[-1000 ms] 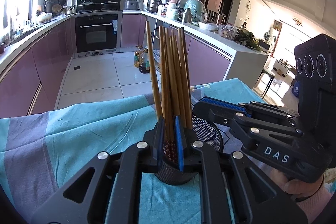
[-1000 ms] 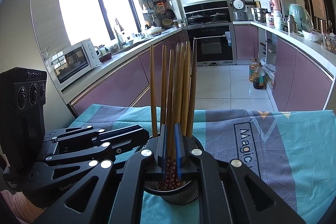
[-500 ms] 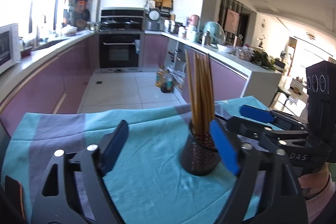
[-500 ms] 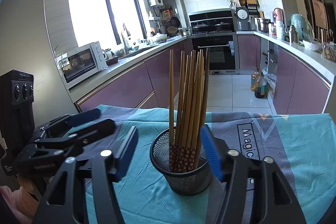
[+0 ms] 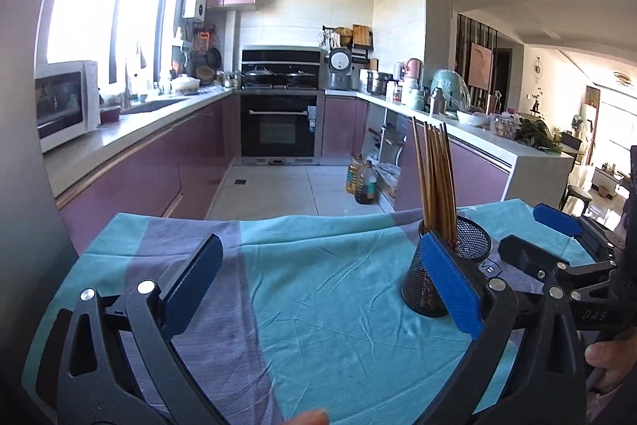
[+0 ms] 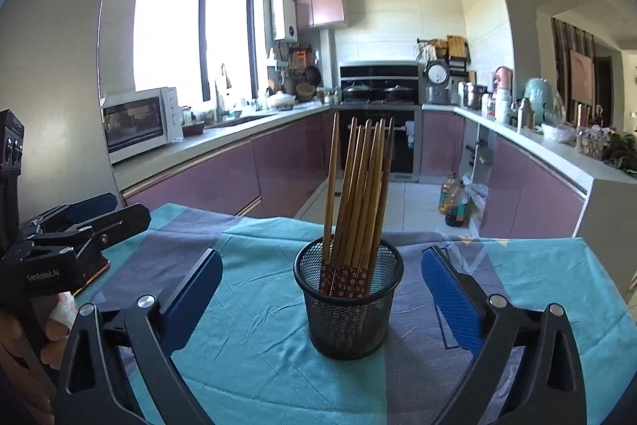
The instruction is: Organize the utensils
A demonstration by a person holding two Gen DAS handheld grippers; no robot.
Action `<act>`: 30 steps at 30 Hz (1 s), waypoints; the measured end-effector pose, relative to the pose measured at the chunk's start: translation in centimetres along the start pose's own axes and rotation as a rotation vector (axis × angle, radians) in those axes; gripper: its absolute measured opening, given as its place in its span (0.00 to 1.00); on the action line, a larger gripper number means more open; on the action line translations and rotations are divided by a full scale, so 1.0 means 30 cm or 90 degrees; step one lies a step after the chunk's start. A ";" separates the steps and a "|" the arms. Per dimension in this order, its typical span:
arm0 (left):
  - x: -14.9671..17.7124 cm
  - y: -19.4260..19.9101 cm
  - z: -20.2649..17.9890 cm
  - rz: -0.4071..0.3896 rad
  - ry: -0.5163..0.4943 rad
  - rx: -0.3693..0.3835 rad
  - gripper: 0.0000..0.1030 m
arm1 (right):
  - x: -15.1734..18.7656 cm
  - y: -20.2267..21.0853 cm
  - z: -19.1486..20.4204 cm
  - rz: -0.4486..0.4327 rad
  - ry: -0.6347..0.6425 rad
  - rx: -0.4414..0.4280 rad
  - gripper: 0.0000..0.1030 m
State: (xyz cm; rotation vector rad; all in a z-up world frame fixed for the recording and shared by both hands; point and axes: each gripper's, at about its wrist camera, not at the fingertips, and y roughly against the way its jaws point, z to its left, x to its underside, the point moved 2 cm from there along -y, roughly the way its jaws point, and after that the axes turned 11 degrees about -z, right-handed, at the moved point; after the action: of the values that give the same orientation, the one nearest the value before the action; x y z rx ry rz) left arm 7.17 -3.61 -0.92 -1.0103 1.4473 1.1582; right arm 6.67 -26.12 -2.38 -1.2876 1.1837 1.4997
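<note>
A black mesh holder (image 6: 346, 313) stands upright on the teal and grey cloth (image 6: 254, 345) with several brown chopsticks (image 6: 358, 194) in it, patterned ends down. My right gripper (image 6: 321, 257) faces it. Its jaws are opening wide, the holder sits between and just beyond the fingers, and the pads touch nothing. My left gripper (image 5: 318, 245) points at bare cloth, its jaws also opening with nothing between them. In that view the holder (image 5: 469, 241) and chopsticks (image 5: 436, 178) stand partly behind its right finger (image 5: 450, 277). Each gripper shows at the edge of the other's view.
The cloth-covered table ends at its far edge (image 5: 302, 222), with tiled kitchen floor beyond. Oil bottles (image 5: 360, 182) stand on that floor. Purple cabinets line both sides, and a microwave (image 6: 139, 122) sits on the left counter. A hand (image 5: 609, 365) holds the right gripper's handle.
Both grippers were shut on the chopstick bundle; they have let go, opened wide and drawn back. The left one has swung left, so the holder now sits at its right.
</note>
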 end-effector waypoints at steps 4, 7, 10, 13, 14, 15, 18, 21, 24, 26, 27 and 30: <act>-0.002 0.055 0.003 -0.019 0.002 -0.008 0.95 | 0.000 0.035 0.013 -0.024 0.008 0.017 0.94; -0.001 0.089 0.004 -0.029 0.000 -0.018 0.95 | 0.003 0.056 0.026 -0.035 0.009 0.021 0.94; 0.005 0.110 0.006 -0.035 -0.001 -0.031 0.95 | 0.000 0.071 0.033 -0.049 0.010 0.024 0.94; 0.003 0.126 0.001 -0.039 0.001 -0.039 0.95 | 0.002 0.084 0.050 -0.058 0.020 0.028 0.94; 0.002 0.130 0.001 -0.042 0.002 -0.041 0.95 | 0.002 0.089 0.052 -0.061 0.020 0.028 0.94; -0.001 0.139 0.002 -0.046 0.003 -0.042 0.95 | 0.003 0.093 0.055 -0.062 0.020 0.029 0.94; -0.008 0.158 0.001 -0.055 0.001 -0.048 0.95 | 0.001 0.102 0.055 -0.067 0.017 0.035 0.94; -0.019 0.171 -0.003 -0.063 0.000 -0.047 0.95 | 0.000 0.109 0.062 -0.073 0.016 0.037 0.94; -0.023 0.187 0.000 -0.067 0.003 -0.048 0.95 | 0.002 0.108 0.071 -0.074 0.021 0.041 0.94; -0.027 0.188 0.005 -0.070 0.006 -0.050 0.95 | 0.002 0.112 0.074 -0.078 0.022 0.041 0.94; -0.029 0.191 0.007 -0.071 0.008 -0.049 0.95 | 0.003 0.113 0.072 -0.078 0.022 0.042 0.94; -0.032 0.203 0.011 -0.076 0.011 -0.050 0.95 | 0.003 0.119 0.075 -0.081 0.022 0.043 0.94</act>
State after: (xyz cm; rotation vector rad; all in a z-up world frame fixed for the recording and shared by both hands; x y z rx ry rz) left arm 1.52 -2.06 0.99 -1.1472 1.3452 1.1291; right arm 2.71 -24.75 -1.86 -1.3232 1.1431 1.3404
